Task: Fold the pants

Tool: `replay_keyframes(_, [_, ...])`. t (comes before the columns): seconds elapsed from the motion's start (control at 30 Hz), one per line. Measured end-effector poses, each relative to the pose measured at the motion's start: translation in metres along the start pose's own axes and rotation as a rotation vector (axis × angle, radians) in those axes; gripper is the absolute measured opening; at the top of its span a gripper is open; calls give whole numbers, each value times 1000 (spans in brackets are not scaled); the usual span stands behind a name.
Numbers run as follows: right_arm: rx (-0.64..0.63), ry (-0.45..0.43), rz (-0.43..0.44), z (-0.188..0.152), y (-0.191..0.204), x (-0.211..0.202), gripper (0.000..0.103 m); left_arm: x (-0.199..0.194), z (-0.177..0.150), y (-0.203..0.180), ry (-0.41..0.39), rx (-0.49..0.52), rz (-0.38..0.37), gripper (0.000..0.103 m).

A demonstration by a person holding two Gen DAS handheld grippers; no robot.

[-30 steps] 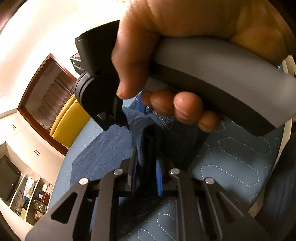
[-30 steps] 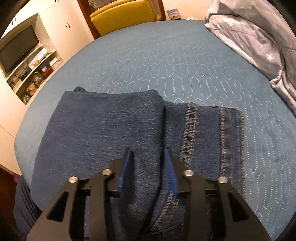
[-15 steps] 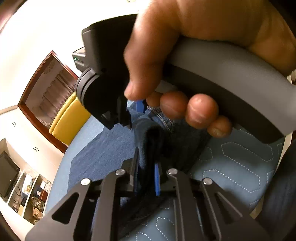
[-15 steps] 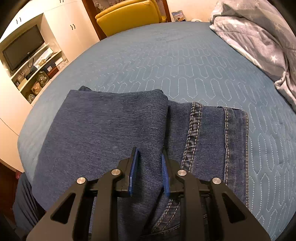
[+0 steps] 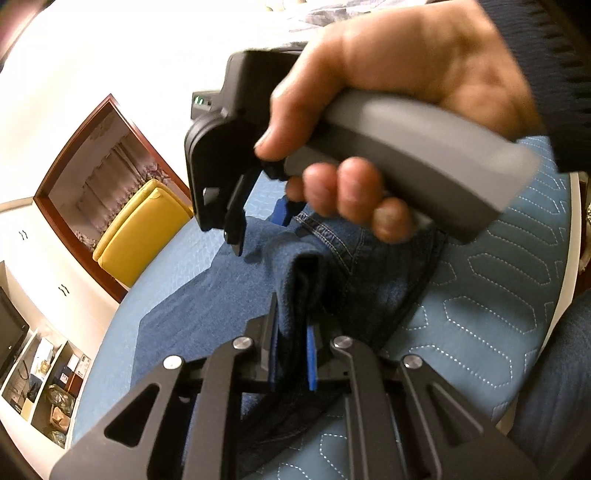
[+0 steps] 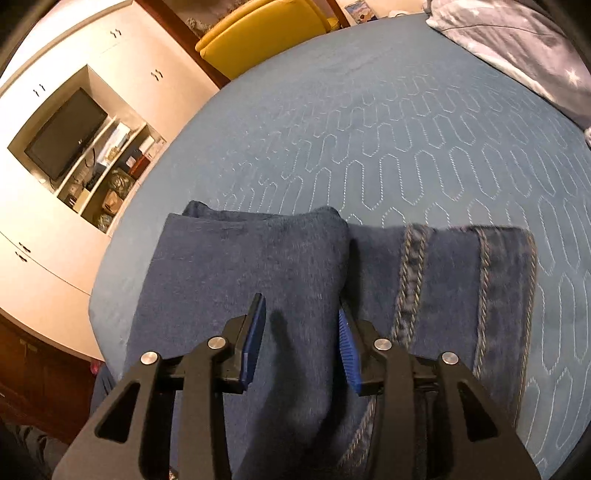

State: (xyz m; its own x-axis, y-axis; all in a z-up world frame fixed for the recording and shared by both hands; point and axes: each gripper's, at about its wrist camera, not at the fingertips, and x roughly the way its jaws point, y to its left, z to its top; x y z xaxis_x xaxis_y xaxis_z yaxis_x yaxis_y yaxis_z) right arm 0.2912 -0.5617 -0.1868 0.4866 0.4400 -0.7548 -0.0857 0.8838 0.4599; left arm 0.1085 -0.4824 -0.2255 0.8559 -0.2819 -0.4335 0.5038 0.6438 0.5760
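The dark blue jeans (image 6: 295, 258) lie folded into a rectangle on the blue quilted bed (image 6: 406, 129), with the stitched seams on the right part. My right gripper (image 6: 303, 325) is open and hovers just above the folded top layer. In the left wrist view my left gripper (image 5: 291, 332) is shut on a thick folded edge of the jeans (image 5: 306, 273) near the bed's edge. The person's hand holding the right gripper (image 5: 258, 232) fills the upper part of that view, above the jeans.
A grey star-patterned duvet (image 6: 524, 48) lies at the bed's far right. A yellow armchair (image 6: 266, 26) stands beyond the bed. White cabinets with a TV (image 6: 70, 136) and shelves are at the left. The person's leg (image 5: 554, 387) is beside the bed edge.
My right gripper closed partway, then opened wide and lifted off the jeans. My left gripper closed tighter on the folded edge and keeps hold.
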Motion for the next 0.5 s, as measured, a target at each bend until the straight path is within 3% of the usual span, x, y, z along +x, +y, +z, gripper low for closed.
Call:
replay_keyframes(0.07, [-19, 19, -26, 6, 4, 5, 14, -3, 2, 0, 2, 4, -1, 11])
replay_keyframes(0.13, [-53, -1, 2, 12, 12, -5, 8, -8, 8, 5, -21, 10, 24, 10])
replay_keyframes(0.2, [-85, -49, 25, 18, 17, -28, 7, -17, 19, 8, -48, 7, 30, 10])
replay_keyframes(0.33, [-62, -86, -13, 19, -2, -57, 7, -18, 44, -1, -75, 17, -14, 10])
replay_keyframes(0.5, [35, -95, -34, 9, -43, -62, 7, -6, 54, -39, -83, 103, -58, 10])
